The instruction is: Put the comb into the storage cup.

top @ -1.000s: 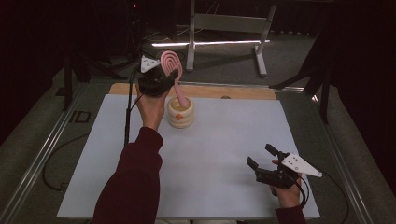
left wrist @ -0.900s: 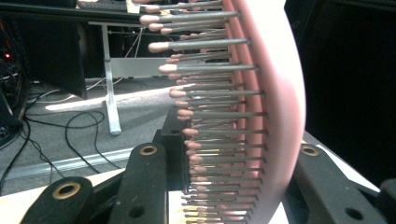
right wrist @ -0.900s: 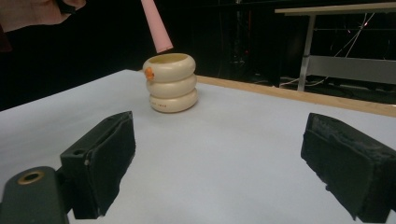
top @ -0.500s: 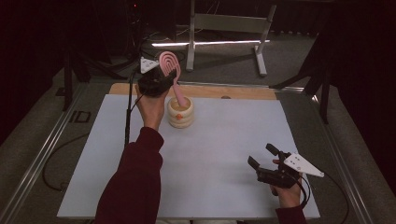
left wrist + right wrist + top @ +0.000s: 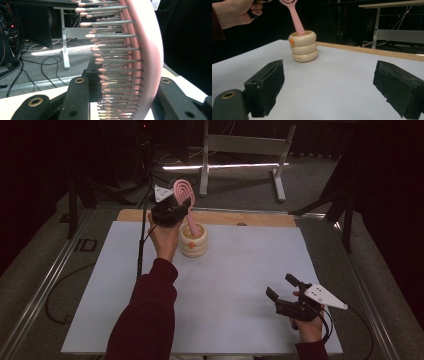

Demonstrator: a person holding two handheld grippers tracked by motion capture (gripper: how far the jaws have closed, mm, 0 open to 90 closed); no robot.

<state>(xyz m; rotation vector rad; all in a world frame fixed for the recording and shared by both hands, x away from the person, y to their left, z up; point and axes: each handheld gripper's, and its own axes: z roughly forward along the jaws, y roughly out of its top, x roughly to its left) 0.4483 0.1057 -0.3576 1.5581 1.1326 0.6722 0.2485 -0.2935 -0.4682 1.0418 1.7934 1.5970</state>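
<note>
Up top first, in the high view: the left gripper (image 5: 176, 208) is clamped on the head of a pink brush (image 5: 183, 195), whose handle slants down into a cream holder (image 5: 193, 240) made of stacked rings. The holder stands near the far edge of the white table (image 5: 235, 285), just in front of a wooden strip (image 5: 260, 218). Gripping the brush by its head keeps the handle free to go down the holder's mouth, and the tilt suggests the handle is leaning on the rim rather than seated straight. The right gripper (image 5: 282, 293) sits well apart at the near right corner, jaws spread with nothing between them, likely parked out of the way while the other hand works.

Next, the left gripper view: the brush (image 5: 140, 60) stands right in front of the camera, its pink back to the right and rows of pink-tipped grey bristles pointing left. The black jaws rise on either side of its lower part, closed onto it, one at the bristle side and one at the back. Holding across the head like this gives a firm grip on a broad part.

Lastly, the right gripper view: the two jaws stand wide apart and empty, low over the table (image 5: 332, 82). Beyond them the holder (image 5: 303, 46) stands upright, with a small orange spot on its top ring, and the brush handle (image 5: 295, 17) rises out of it, leaning left toward the left hand (image 5: 235, 12).
</note>
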